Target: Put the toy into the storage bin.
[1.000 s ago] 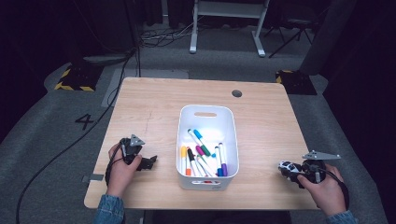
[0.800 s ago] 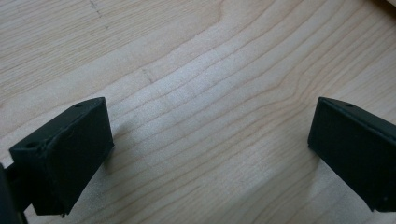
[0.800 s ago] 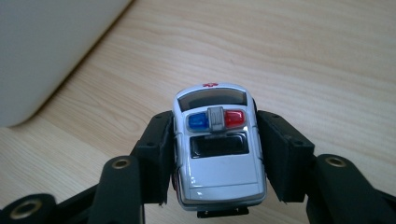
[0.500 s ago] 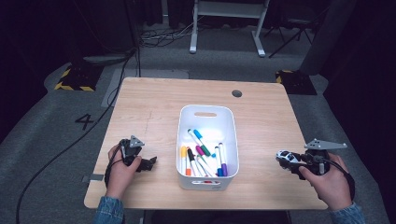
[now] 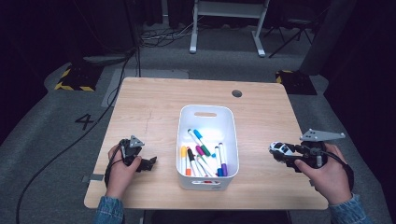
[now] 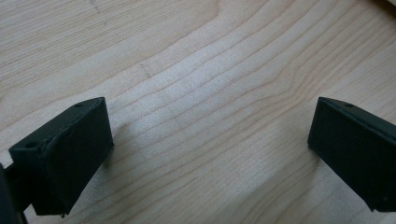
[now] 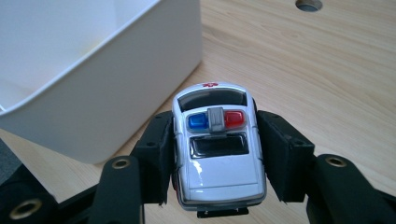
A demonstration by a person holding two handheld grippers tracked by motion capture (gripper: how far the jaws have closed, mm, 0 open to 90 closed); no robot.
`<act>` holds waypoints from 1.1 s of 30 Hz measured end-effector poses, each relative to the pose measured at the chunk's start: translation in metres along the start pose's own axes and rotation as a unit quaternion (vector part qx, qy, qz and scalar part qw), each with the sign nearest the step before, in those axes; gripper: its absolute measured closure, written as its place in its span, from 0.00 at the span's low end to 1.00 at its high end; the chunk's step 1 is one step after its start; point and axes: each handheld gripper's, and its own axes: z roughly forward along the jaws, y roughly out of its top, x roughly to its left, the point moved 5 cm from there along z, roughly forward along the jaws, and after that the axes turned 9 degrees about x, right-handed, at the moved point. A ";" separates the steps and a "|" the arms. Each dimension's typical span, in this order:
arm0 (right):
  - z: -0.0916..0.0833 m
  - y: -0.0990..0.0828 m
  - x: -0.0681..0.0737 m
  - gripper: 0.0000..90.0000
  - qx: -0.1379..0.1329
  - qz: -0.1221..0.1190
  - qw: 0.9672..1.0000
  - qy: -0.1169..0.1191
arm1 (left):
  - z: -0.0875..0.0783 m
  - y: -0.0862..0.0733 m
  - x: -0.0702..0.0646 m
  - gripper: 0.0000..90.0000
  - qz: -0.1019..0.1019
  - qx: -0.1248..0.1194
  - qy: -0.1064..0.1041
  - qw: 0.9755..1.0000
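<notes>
Your right hand-held gripper clamps the toy police car, nose aimed at the white bin on its left; left hand-held gripper rests open.

A light wooden table carries a white bin of markers near its front edge.

White toy police car — blue and red roof lights — beside white bin.
</notes>
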 end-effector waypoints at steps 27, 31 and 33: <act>0.033 0.067 0.072 0.54 -0.008 -0.095 0.993 0.075 | 0.000 0.000 0.000 0.00 0.001 0.000 -0.001 1.000; 0.038 0.074 0.081 0.54 -0.006 -0.106 0.991 0.086 | 0.000 0.000 0.001 0.00 0.002 0.000 -0.001 1.000; 0.041 0.076 0.086 0.54 -0.005 -0.108 0.990 0.090 | 0.000 0.000 0.001 0.00 0.003 0.000 -0.001 1.000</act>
